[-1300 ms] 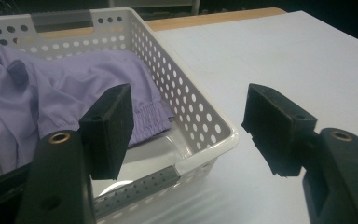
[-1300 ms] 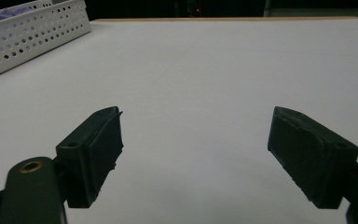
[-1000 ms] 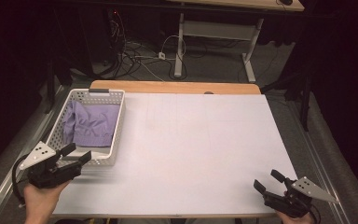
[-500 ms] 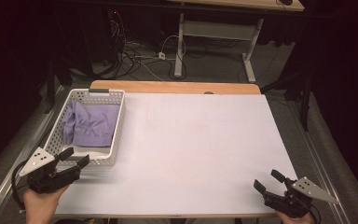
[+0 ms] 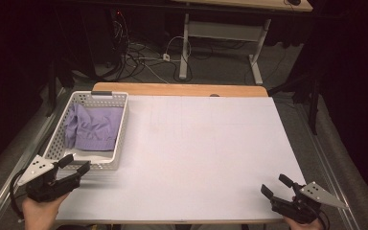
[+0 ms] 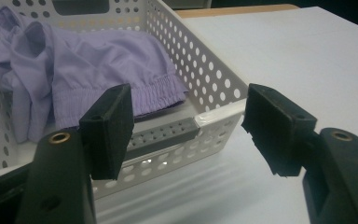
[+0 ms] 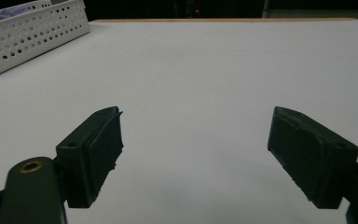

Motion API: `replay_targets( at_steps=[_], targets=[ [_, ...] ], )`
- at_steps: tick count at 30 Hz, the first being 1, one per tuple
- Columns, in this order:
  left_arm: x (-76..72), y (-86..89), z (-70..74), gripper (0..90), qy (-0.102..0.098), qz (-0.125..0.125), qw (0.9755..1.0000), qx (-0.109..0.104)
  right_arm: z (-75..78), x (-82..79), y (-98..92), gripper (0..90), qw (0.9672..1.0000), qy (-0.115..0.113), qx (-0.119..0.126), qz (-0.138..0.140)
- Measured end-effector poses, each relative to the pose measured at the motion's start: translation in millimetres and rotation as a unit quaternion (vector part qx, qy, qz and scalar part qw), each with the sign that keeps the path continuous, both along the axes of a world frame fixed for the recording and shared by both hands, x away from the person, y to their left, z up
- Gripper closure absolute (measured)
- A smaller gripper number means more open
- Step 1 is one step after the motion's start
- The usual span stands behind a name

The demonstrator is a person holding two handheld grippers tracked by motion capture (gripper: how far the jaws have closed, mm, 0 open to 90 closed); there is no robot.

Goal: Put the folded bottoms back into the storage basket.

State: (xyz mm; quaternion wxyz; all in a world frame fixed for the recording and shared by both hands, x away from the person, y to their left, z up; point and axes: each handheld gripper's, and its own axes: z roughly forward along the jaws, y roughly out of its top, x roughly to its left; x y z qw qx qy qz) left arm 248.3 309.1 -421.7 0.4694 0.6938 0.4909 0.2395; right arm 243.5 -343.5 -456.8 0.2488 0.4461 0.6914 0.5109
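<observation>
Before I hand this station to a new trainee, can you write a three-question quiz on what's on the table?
1. True or false: the purple garment lies inside the white basket.
2. Which gripper is nearer the basket? A) left gripper B) right gripper
3. Fill in: the left gripper's jaws stand ____, with nothing between them.

Key: 1 true; 2 A; 3 open. In the left gripper view the jaws frame the basket's near corner without touching it.
</observation>
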Motion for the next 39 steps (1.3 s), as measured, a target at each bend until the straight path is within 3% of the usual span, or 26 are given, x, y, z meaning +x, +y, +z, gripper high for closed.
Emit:
replay_targets(
  at_steps=[15, 39],
  targets=[
    [-5.0, 4.7, -12.5, 32.2, 0.001, 0.014, 0.9999, -0.007, 0.0, 0.0, 0.0, 18.2, 1.0000, 0.000, 0.000, 0.000],
    [-12.5, 6.2, -27.5, 32.2, -0.014, 0.041, 0.9989, -0.020, -0.1, -0.2, 0.4, 18.3, 1.0000, 0.000, -0.001, 0.001]
  ],
)
